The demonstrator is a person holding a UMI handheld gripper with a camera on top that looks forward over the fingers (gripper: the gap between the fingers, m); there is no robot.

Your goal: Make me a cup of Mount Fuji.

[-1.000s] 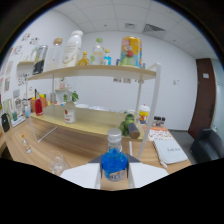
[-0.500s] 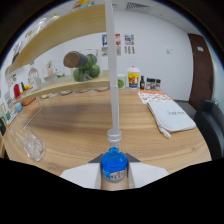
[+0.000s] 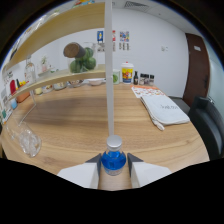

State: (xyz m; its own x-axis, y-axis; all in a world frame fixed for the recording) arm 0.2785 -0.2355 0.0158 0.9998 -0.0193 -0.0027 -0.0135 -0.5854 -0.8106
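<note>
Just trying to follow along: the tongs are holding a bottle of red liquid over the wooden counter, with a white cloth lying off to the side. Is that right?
Not quite. The liquid in the bottle is blue, not red, as the gripper view shows. The rest holds: the tongs grip it over the wooden counter, and a white cloth lies off to the side.
</note>
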